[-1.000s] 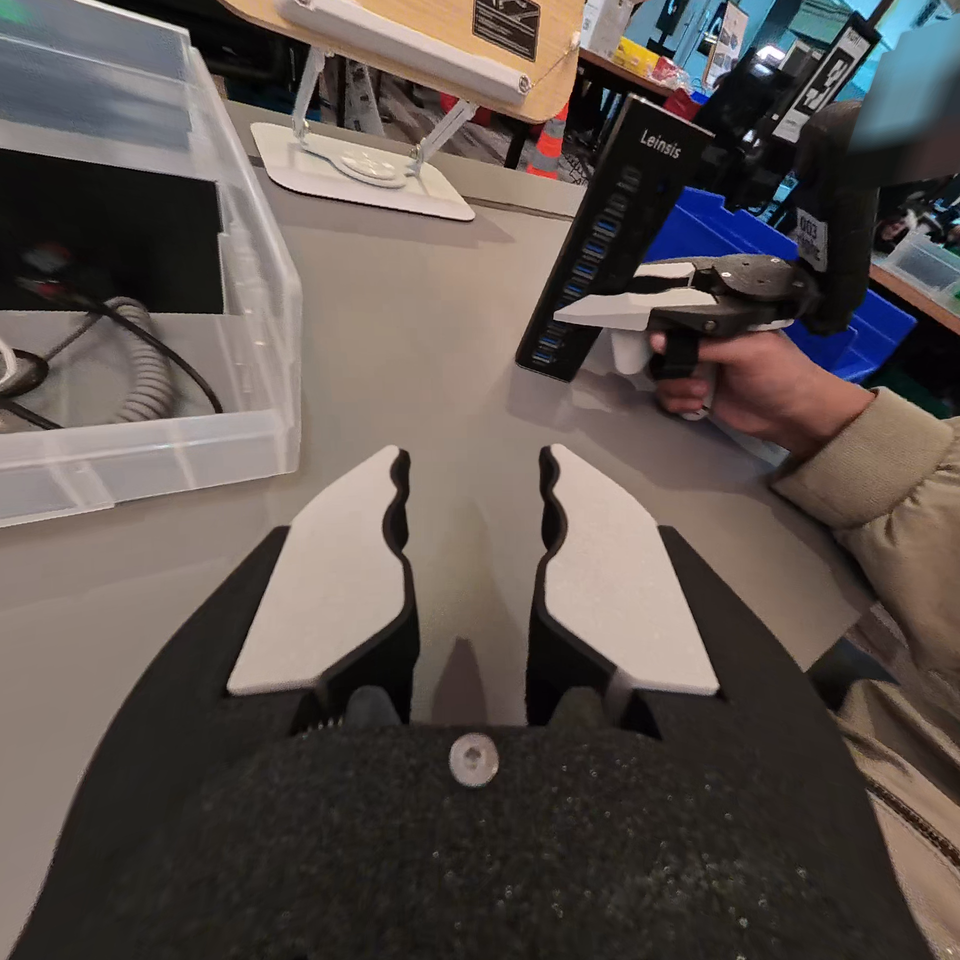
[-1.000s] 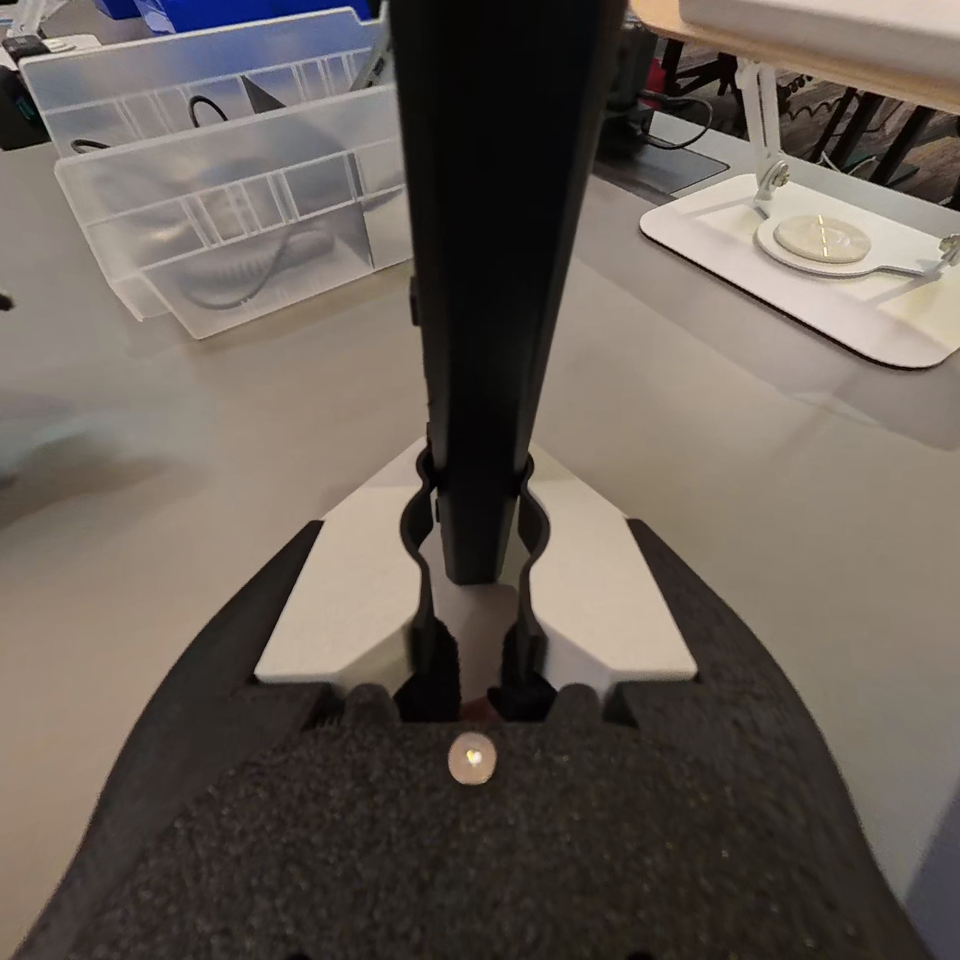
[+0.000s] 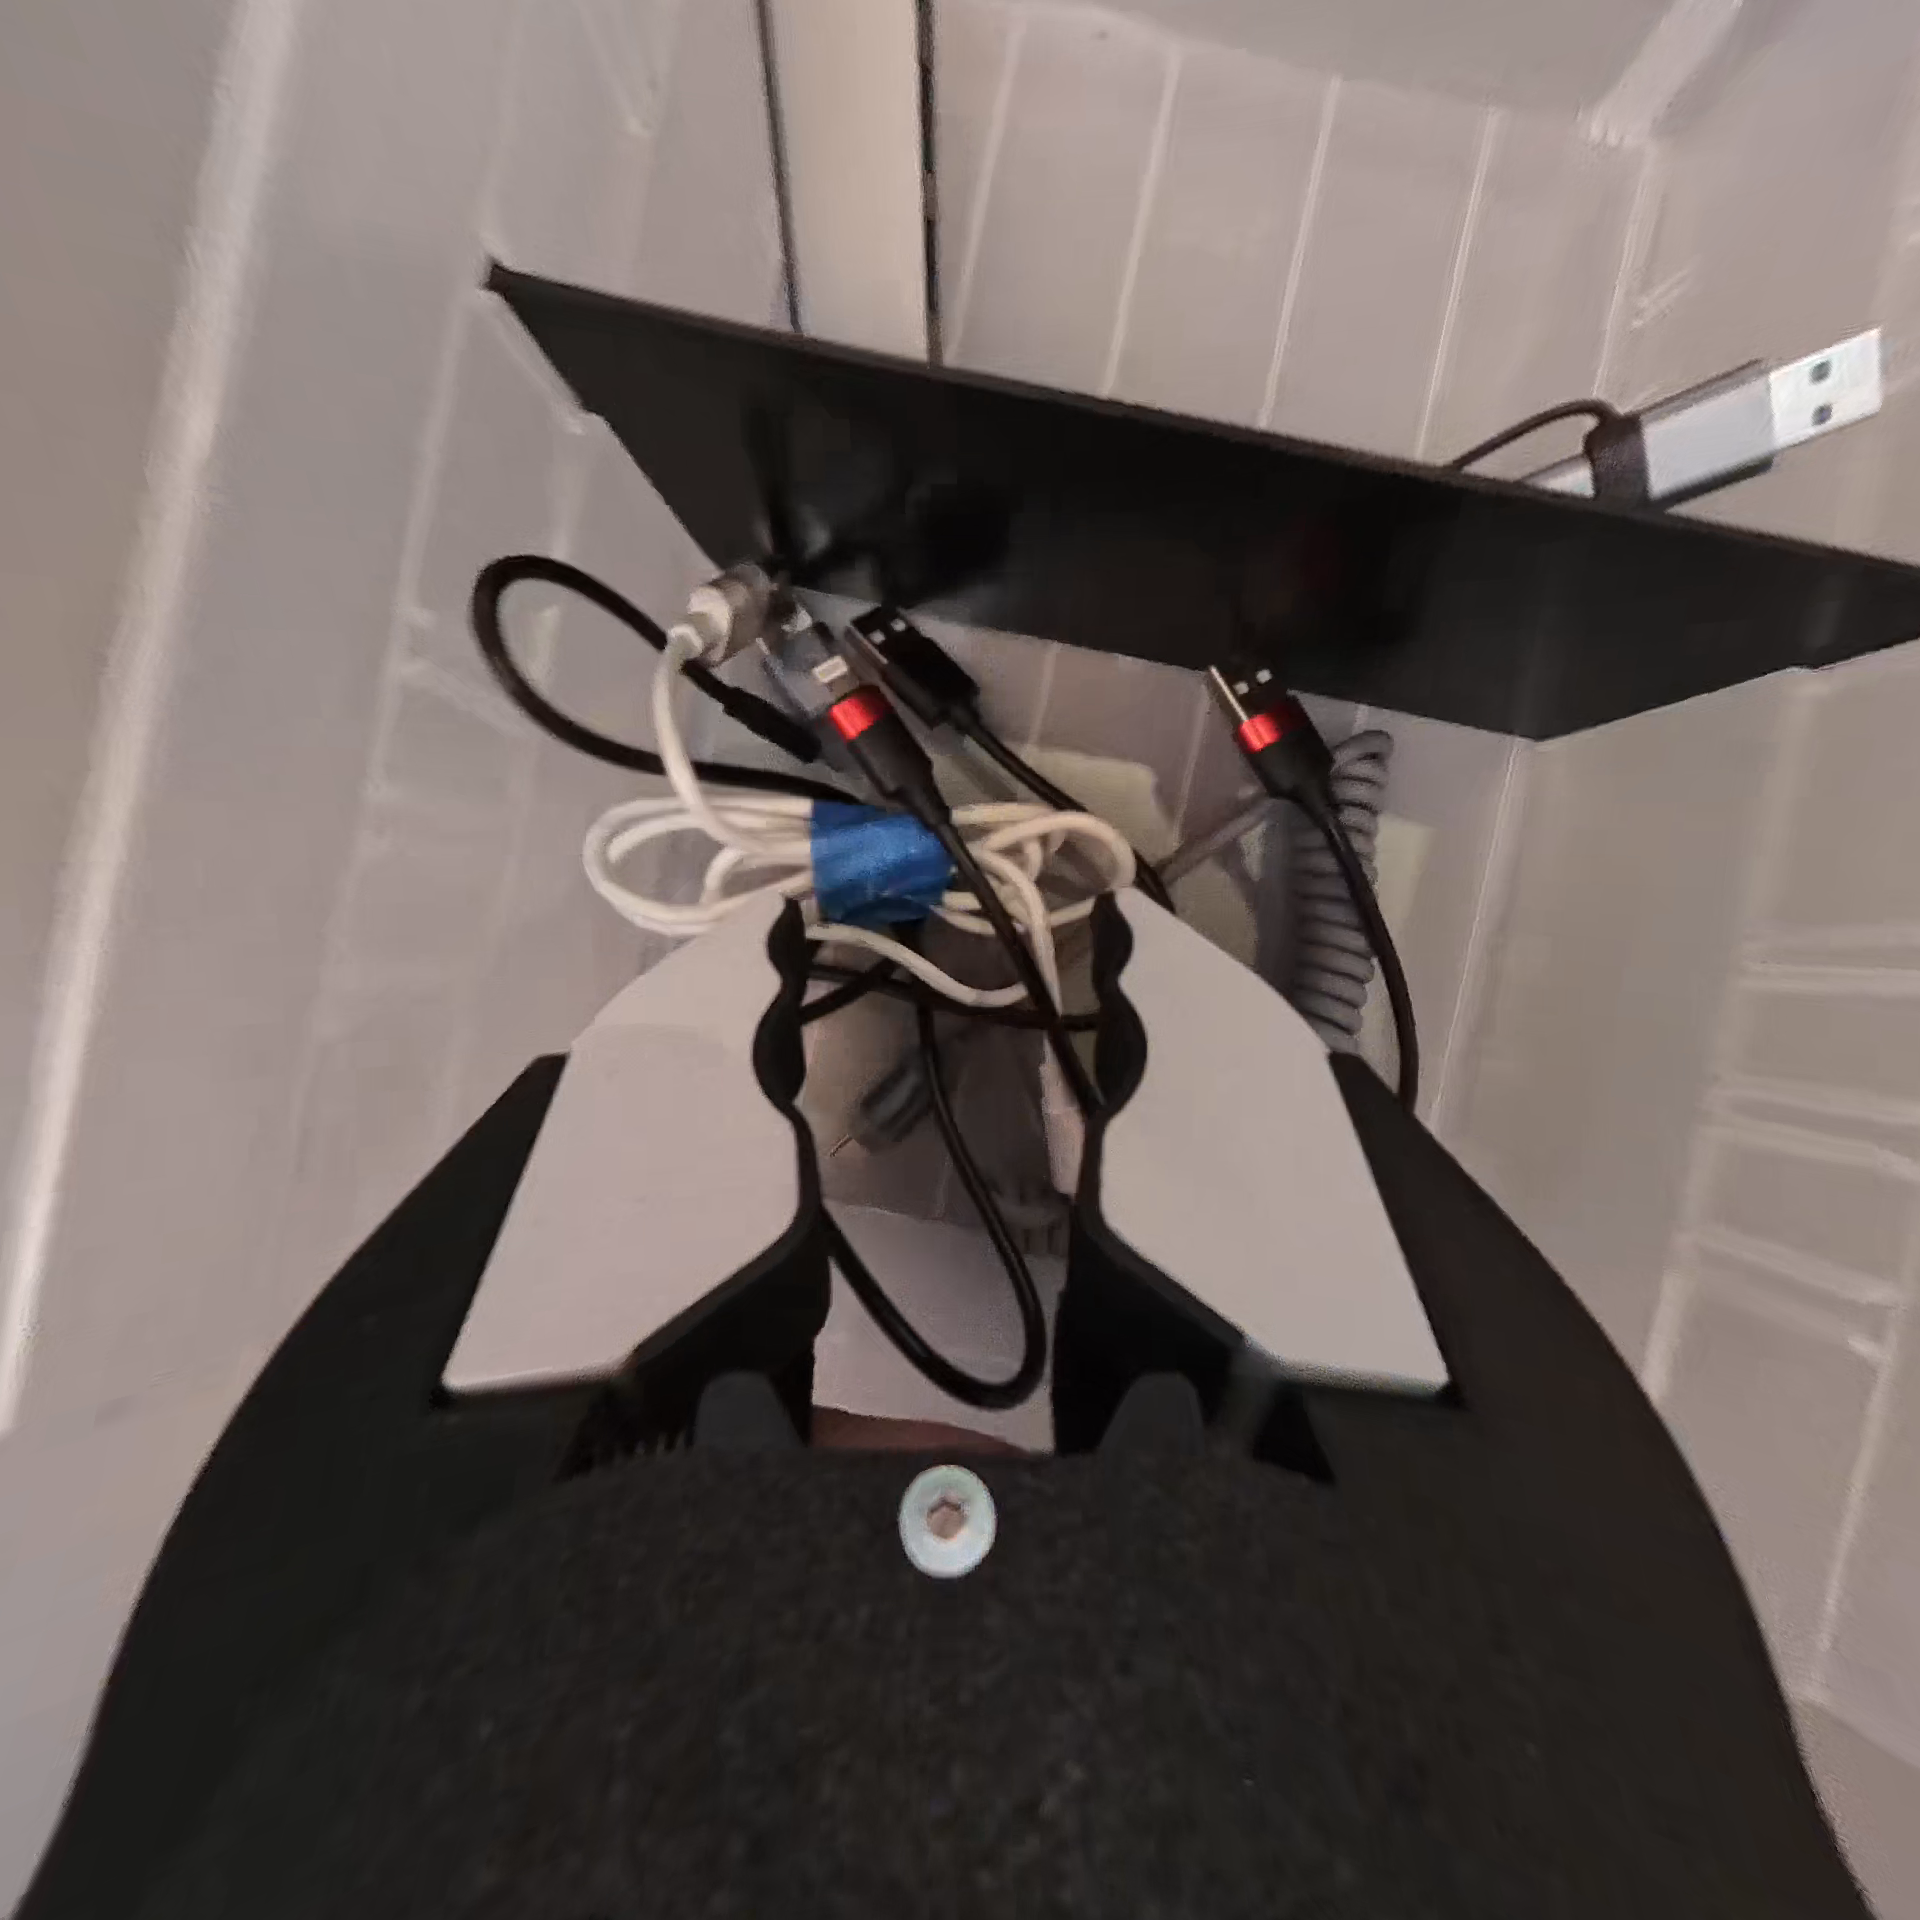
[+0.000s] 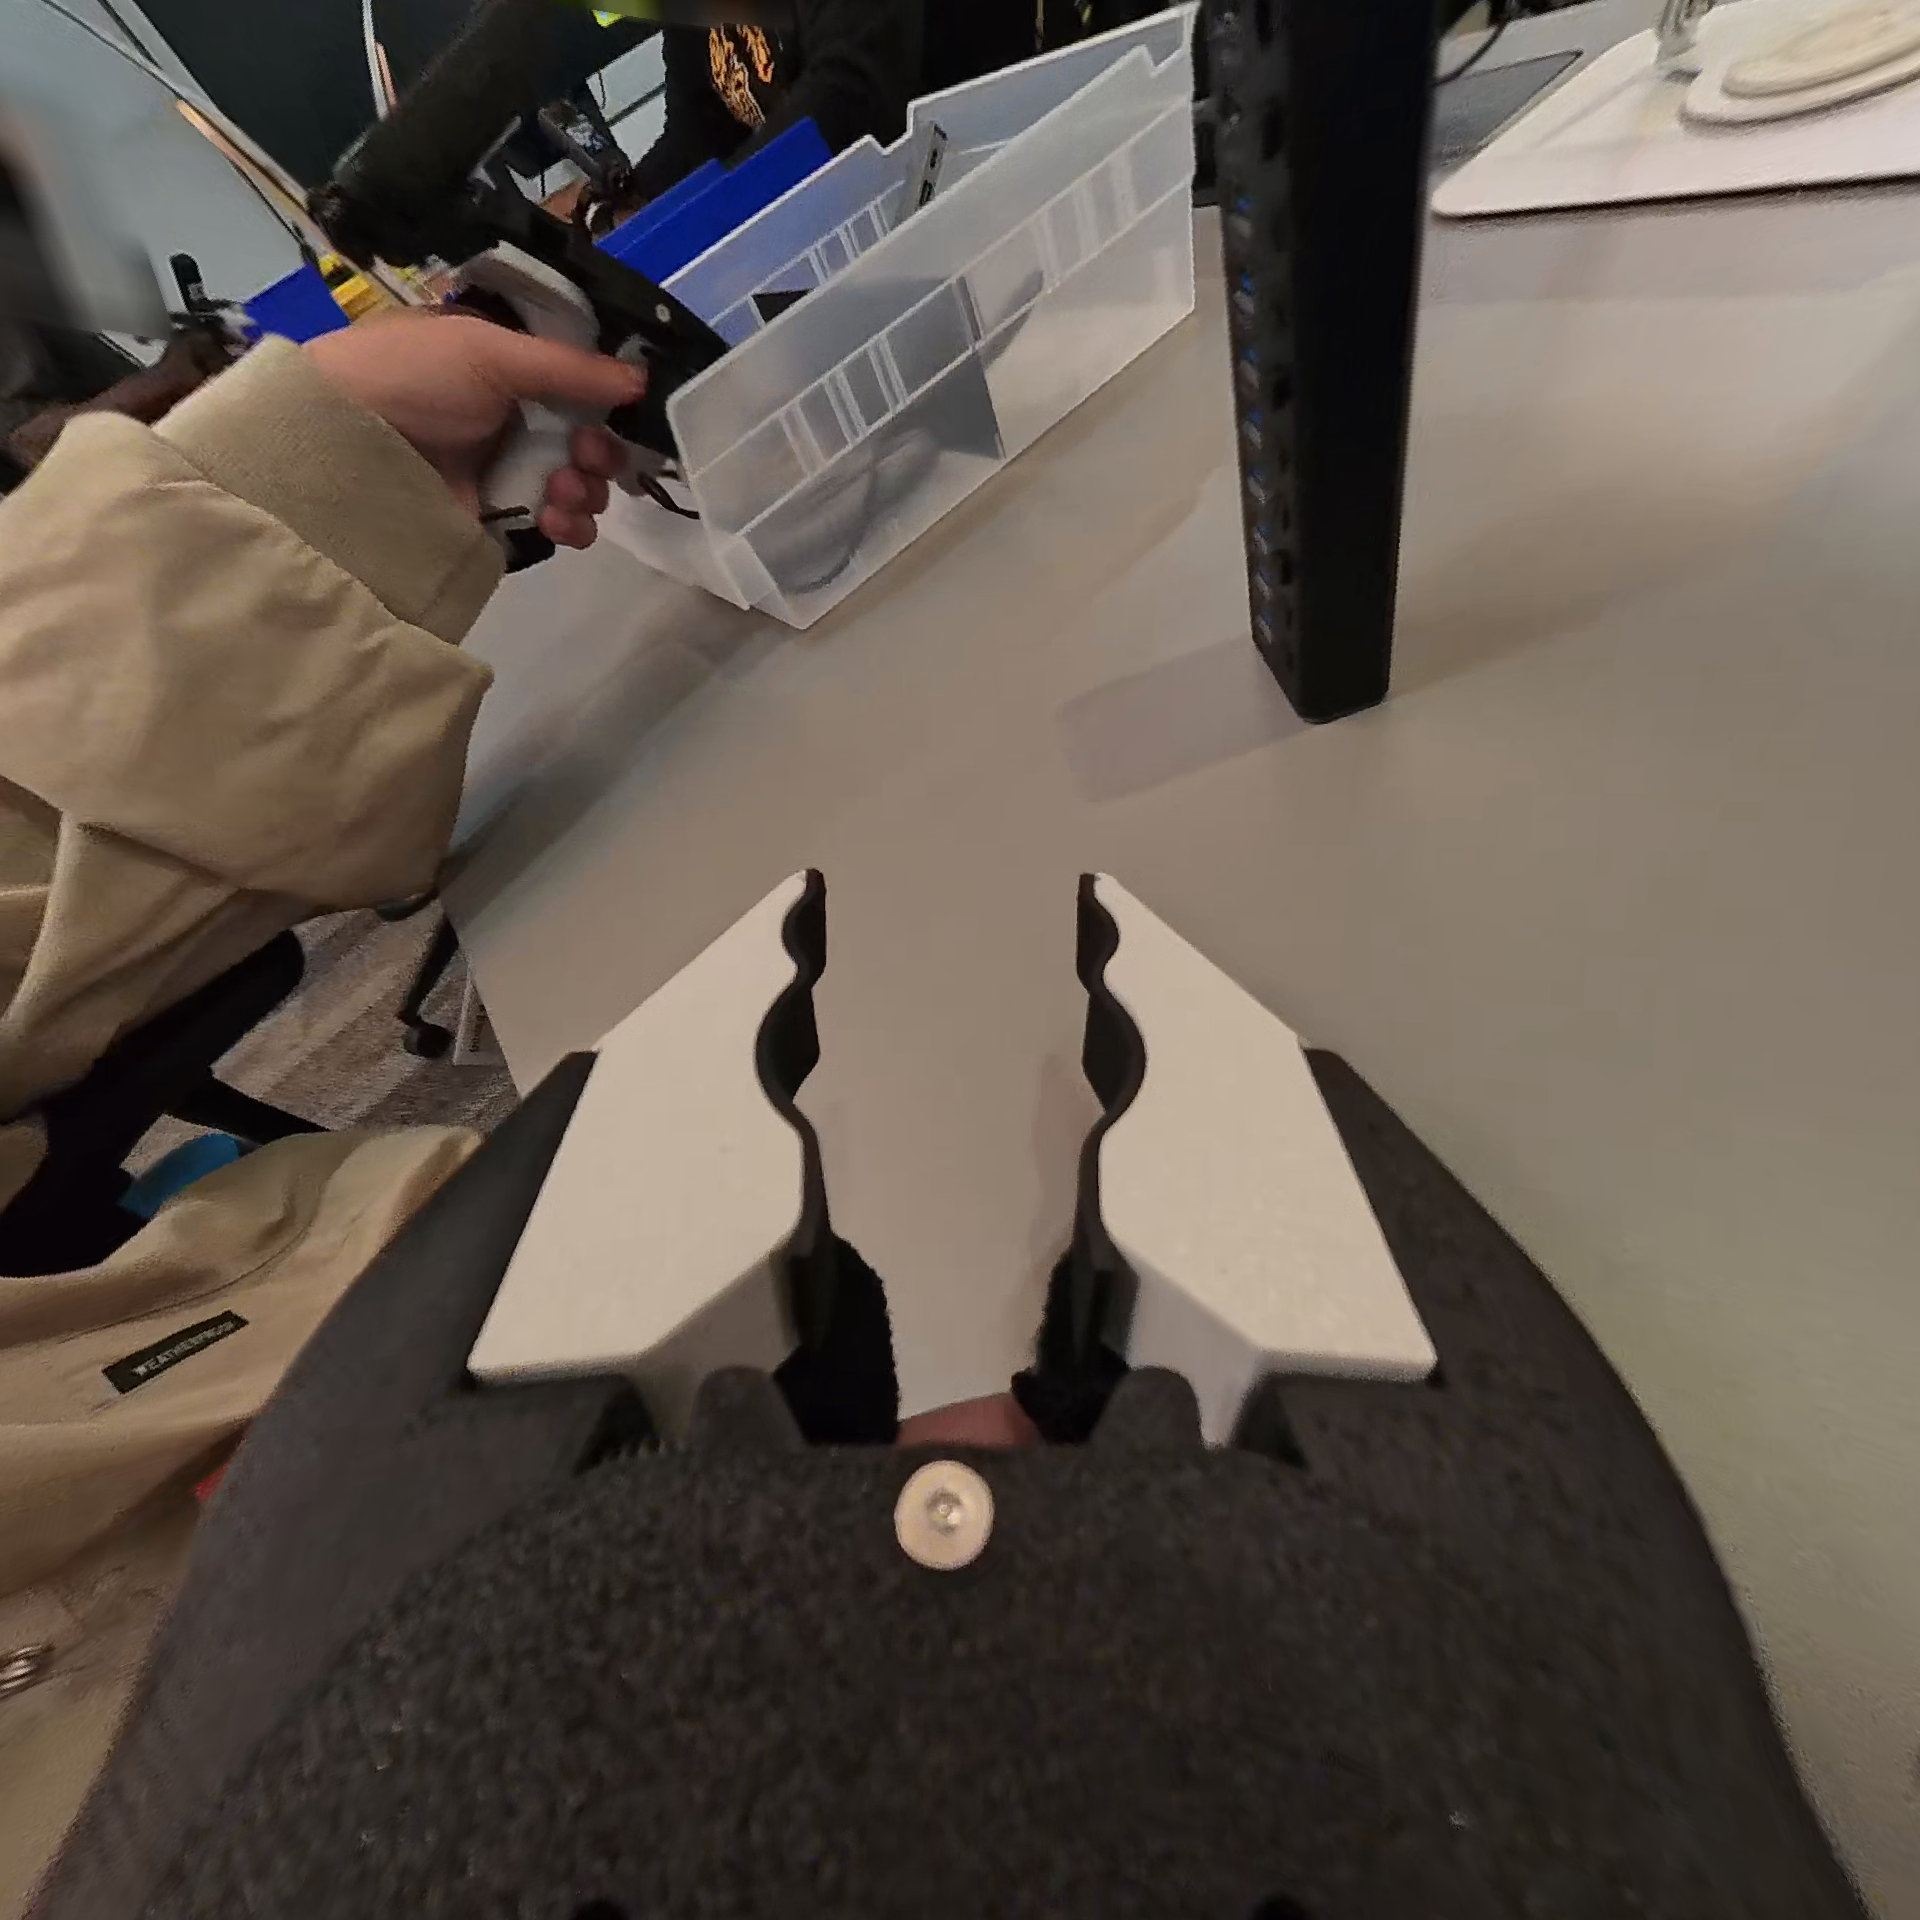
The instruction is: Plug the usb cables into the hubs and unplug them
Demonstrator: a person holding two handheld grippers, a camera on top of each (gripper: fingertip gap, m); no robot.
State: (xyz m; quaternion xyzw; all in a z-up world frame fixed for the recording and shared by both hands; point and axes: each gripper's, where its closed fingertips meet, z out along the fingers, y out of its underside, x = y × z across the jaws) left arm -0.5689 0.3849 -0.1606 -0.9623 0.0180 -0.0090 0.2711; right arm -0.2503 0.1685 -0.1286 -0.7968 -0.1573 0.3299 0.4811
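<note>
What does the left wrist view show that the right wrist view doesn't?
Only the left wrist view shows the tangled cables, white and black, with the open left tongs over them. Only the right wrist view shows the black hub standing on the grey table, and the open, empty right tongs. Both show the clear plastic bin.

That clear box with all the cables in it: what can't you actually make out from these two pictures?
- Left wrist view: the black divider hides most of the silver USB plug and its cable.
- Left wrist view: the left gripper covers the lower tangle under the white cable bundle; which cord belongs to which plug is unclear.
- Right wrist view: the clear box walls are frosted, so cables show only as grey smudges.
- Right wrist view: the black hub top is cut off.
</note>
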